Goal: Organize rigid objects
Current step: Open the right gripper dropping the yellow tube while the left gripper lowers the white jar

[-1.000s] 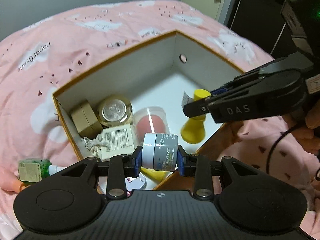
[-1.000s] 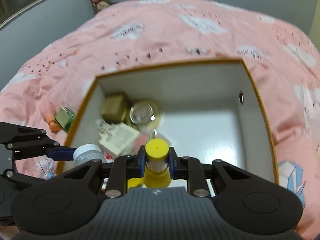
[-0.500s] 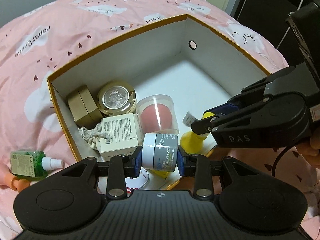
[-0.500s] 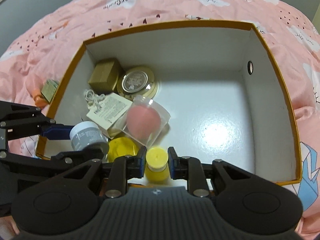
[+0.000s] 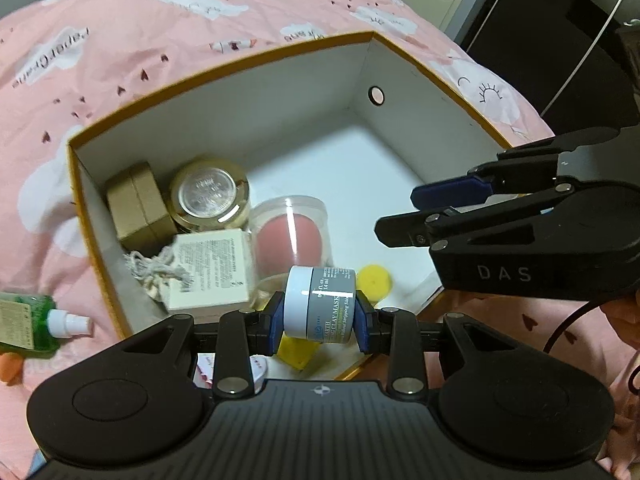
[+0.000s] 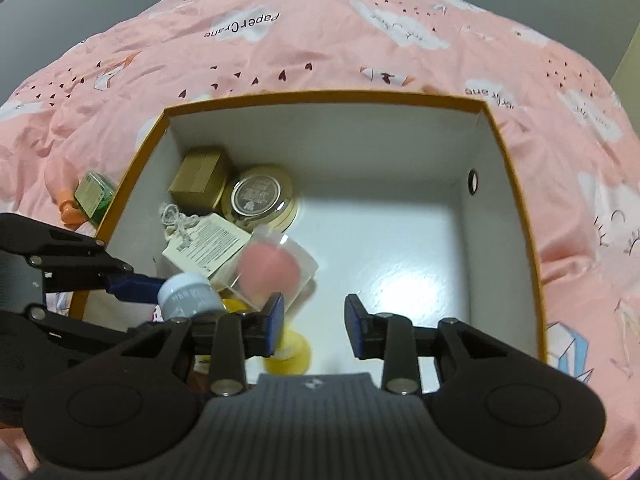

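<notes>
The left claw (image 5: pixel 320 318) grips a small grey clay-mask jar (image 5: pixel 320 304) sideways between its pads, over the near corner of the orange-rimmed box (image 6: pixel 516 184) on the pink bed cover (image 6: pixel 320 32); the right claw (image 6: pixel 315 326) has just been opening, its jaws now apart and empty; the yellow bottle (image 6: pixel 290 358) sits below its left finger, on the box floor.

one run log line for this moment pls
left gripper: shut on clay mask jar over box | right gripper: jaws just opened, nothing between | yellow bottle: in box
</notes>
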The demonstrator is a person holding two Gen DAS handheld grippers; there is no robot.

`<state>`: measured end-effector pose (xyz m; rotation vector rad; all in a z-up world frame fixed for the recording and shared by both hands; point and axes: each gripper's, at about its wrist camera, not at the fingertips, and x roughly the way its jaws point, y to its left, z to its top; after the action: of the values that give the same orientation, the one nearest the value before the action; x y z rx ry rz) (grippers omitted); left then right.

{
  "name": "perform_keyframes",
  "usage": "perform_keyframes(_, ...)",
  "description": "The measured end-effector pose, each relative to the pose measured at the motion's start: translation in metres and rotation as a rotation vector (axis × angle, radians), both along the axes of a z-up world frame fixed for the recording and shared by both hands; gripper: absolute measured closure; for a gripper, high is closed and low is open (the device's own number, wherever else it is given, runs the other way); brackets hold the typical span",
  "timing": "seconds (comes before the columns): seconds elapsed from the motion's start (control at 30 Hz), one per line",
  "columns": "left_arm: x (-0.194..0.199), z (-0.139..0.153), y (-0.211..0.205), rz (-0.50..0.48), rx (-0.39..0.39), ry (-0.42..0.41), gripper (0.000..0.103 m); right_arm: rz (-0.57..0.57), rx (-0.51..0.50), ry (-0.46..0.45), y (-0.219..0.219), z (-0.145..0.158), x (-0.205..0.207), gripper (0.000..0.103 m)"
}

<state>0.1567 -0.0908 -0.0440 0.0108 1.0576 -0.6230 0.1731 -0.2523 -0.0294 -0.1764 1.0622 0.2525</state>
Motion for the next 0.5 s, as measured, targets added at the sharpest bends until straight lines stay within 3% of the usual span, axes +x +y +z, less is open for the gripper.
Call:
perform_keyframes(0.37,0.0091,-0.0064,0.0053,0.034,-0.045,0.069,0.061,-0.003,0.007,0.01,-0.0013,-0.0066,0.0021,0.065)
perform_keyframes(0.43,0.0079,-0.0047,0.0062,0.036,-0.048,0.062,0.045,-0.005,0.011,0.008,-0.0011,-0.0069,0.0026,0.064)
perform_keyframes(0.5,0.0068,-0.0025,0.0077,0.04,-0.06,0.054,0.042,-0.007,0.012,0.005,-0.0013,-0.0073,0.0036,0.064)
